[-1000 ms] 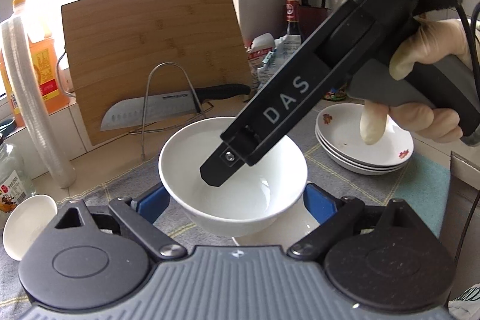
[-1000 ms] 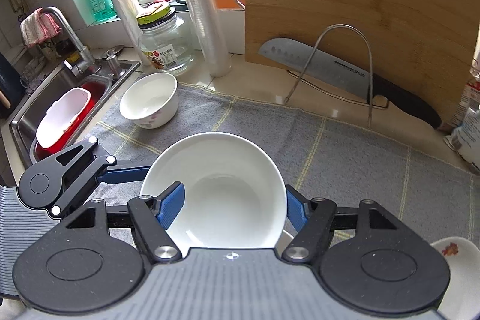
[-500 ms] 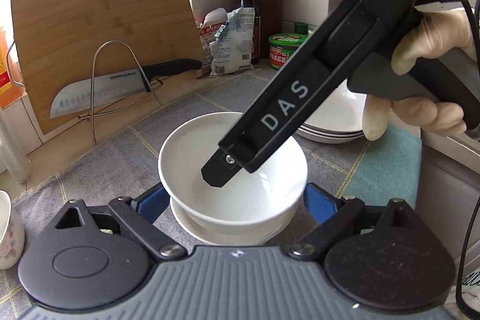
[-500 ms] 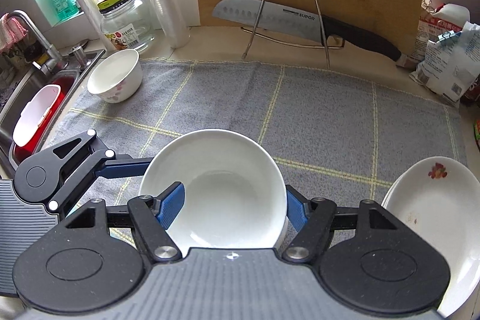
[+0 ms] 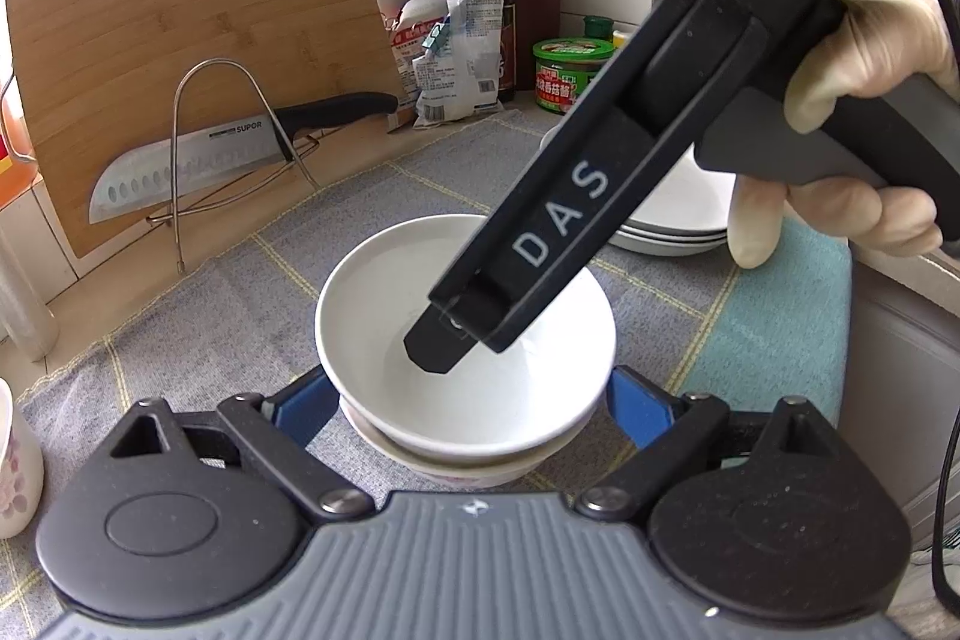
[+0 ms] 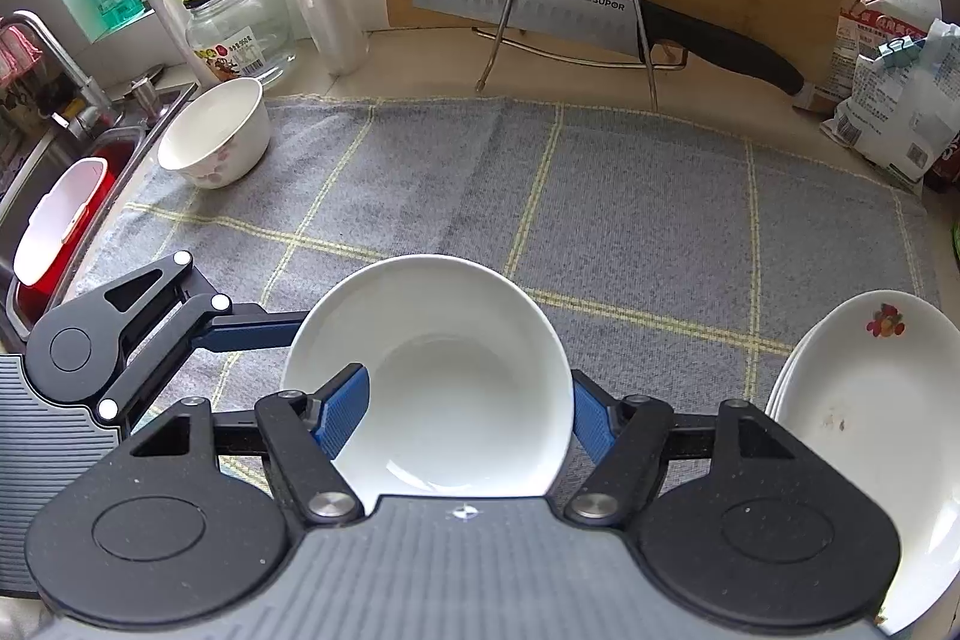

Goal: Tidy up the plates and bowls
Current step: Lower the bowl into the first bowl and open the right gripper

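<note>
Right now the right gripper (image 6: 462, 415) clamps the white bowl (image 6: 432, 376) by its rim, nested on another bowl (image 5: 456, 466) just beside the plates (image 6: 864, 436); the left gripper (image 5: 465, 400) straddles it, seemingly gripping.

Left camera spot: it sits on the left gripper (image 5: 465, 400) and looks out along its two fingers (image 5: 300, 403).
Left camera aim: forward and down at the desk (image 5: 198, 316), very close to the white bowl (image 5: 384, 316); the cutting board (image 5: 186, 22) stands far off at 11 o'clock.
Right camera spot: it sits on the right gripper (image 6: 465, 415), very close above the same bowl (image 6: 432, 358).
Right camera aim: steeply down, with the sink (image 6: 36, 172) at 9 o'clock.
Both see: the bowl, the grey cloth (image 6: 600, 196), the knife (image 6: 540, 4), the cutting board, the plates (image 6: 858, 400) and each other's gripper.
</note>
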Available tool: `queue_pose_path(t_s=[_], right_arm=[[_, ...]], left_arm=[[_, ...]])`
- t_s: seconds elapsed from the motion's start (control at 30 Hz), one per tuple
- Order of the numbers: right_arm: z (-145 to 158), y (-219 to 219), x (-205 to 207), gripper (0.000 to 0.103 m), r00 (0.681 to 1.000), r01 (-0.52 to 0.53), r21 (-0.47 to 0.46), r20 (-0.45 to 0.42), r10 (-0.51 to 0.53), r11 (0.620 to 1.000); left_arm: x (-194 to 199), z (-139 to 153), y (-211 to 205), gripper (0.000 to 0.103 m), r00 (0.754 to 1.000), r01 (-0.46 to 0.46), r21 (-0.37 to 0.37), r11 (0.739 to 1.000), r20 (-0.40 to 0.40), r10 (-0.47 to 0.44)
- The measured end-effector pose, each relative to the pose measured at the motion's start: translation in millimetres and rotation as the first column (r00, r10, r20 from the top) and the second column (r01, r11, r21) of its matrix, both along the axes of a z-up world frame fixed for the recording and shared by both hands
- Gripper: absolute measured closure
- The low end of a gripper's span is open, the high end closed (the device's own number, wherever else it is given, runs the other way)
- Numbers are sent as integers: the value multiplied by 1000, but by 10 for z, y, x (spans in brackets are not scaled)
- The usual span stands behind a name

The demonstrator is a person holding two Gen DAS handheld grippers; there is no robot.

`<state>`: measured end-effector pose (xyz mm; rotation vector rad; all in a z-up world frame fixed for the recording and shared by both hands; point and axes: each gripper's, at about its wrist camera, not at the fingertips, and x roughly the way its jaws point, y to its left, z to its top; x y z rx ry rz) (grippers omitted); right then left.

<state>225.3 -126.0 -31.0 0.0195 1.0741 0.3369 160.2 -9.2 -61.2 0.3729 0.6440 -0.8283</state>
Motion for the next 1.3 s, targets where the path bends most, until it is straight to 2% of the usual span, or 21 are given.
queue_pose_path(t_s=[0.23,0.33,0.47,0.83,1.0,1.3], right_arm=[[-10,12,17,27,1000,-4,-8,-4,4,1000],[-9,5,24,26,1000,-5,-6,-1,5,1000],[9,20,25,16,1000,-5,-4,18,5,1000],[133,-15,41,15,996,33,-13,85,-31,999],[127,-101,120,16,991,89,-20,106,-86,996],[74,-111,250,16,988,97,-27,121,-93,995]], left_arm=[[28,-36,-18,7,1000,7,3,1000,-13,-7],[14,-30,-28,5,1000,15,8,1000,7,-15],[5,-25,-13,3,1000,14,10,1000,26,-14],[-24,147,100,3,998,28,-62,998,61,-24],[-61,150,63,3,997,58,-66,996,62,-54],[-39,127,42,3,998,43,-65,997,43,-40]])
